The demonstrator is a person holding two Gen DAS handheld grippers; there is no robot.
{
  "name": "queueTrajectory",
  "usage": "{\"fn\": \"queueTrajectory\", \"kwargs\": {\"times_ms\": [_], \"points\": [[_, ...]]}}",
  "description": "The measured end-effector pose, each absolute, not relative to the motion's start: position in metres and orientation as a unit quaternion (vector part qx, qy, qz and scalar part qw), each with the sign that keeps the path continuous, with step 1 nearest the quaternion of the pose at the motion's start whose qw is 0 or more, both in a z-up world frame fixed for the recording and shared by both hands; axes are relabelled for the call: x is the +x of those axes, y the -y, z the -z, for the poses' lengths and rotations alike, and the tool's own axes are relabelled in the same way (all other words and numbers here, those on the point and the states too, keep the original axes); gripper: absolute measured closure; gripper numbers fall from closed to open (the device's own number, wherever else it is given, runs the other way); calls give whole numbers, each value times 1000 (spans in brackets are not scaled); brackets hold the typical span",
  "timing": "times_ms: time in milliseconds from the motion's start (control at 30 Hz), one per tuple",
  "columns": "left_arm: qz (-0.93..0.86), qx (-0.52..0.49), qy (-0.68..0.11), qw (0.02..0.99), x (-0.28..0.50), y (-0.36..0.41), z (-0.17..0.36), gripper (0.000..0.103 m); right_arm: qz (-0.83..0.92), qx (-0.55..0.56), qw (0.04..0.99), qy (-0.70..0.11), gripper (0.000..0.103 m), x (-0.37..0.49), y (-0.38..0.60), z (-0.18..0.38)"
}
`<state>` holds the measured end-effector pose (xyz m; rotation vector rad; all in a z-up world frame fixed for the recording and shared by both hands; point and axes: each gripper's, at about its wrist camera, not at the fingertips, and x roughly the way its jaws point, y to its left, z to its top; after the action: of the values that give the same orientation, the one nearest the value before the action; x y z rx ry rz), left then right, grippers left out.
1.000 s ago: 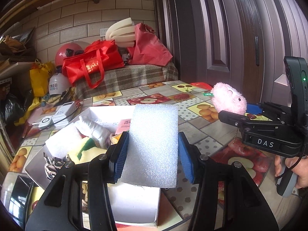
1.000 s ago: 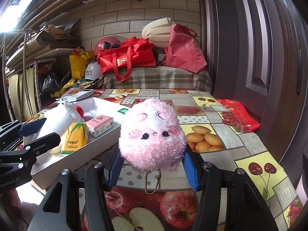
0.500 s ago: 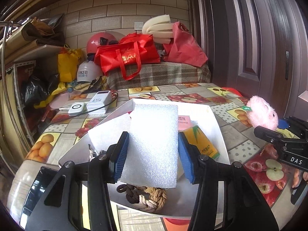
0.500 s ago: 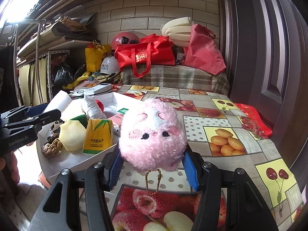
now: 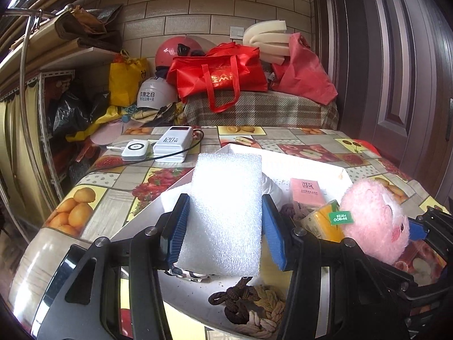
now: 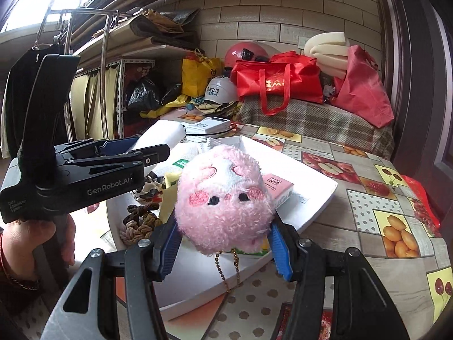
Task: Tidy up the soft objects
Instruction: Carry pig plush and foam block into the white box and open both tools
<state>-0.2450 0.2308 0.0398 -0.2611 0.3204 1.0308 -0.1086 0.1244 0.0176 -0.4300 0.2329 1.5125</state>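
Fruit-print oilcloth covers my table (image 5: 113, 187), with a brick wall and red bags behind at 12 o'clock. My left gripper (image 5: 225, 222) clamps its blue pads on a white foam block (image 5: 226, 212), held upright above the near end of the white tray (image 6: 305, 187). My right gripper (image 6: 223, 239) squeezes a pink plush pig (image 6: 223, 195) with a gold bead chain dangling beneath; in the left view the plush sits at 3 o'clock, just beside the foam.

Over the last second both hands have swung in over the tray: the plush was out above the bare cloth at the table's right, well apart from the left gripper, and now hangs over the tray's near edge. Neither grip has loosened. Inside the tray I see a pink tissue pack (image 5: 307, 194), a yellow tissue pack (image 5: 322, 223) and braided rope knots (image 5: 254, 306). I judge both soft pieces are now placed for release; the rope crowds the near corner, so open floor at 1 o'clock looks safer.
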Motion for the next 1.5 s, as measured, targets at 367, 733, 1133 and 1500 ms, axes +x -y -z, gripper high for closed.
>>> {"fn": "queueTrajectory", "kwargs": {"times_ms": [367,733,1133,1500], "points": [[-479,-152,-159,850,-244,-254,-38,53,-687,-212,674,-170,47,-102,-162,-7],[-478,-148,-171,849,-238,-255,-37,53,-639,-182,713,-223,47,-60,-194,-9],[-488,-120,-196,842,-217,-259,-36,53,-639,-174,724,-191,46,-68,-194,-16],[-488,-119,-196,842,-218,-260,-37,53,-642,-190,725,-159,46,-79,-194,-18]]}}
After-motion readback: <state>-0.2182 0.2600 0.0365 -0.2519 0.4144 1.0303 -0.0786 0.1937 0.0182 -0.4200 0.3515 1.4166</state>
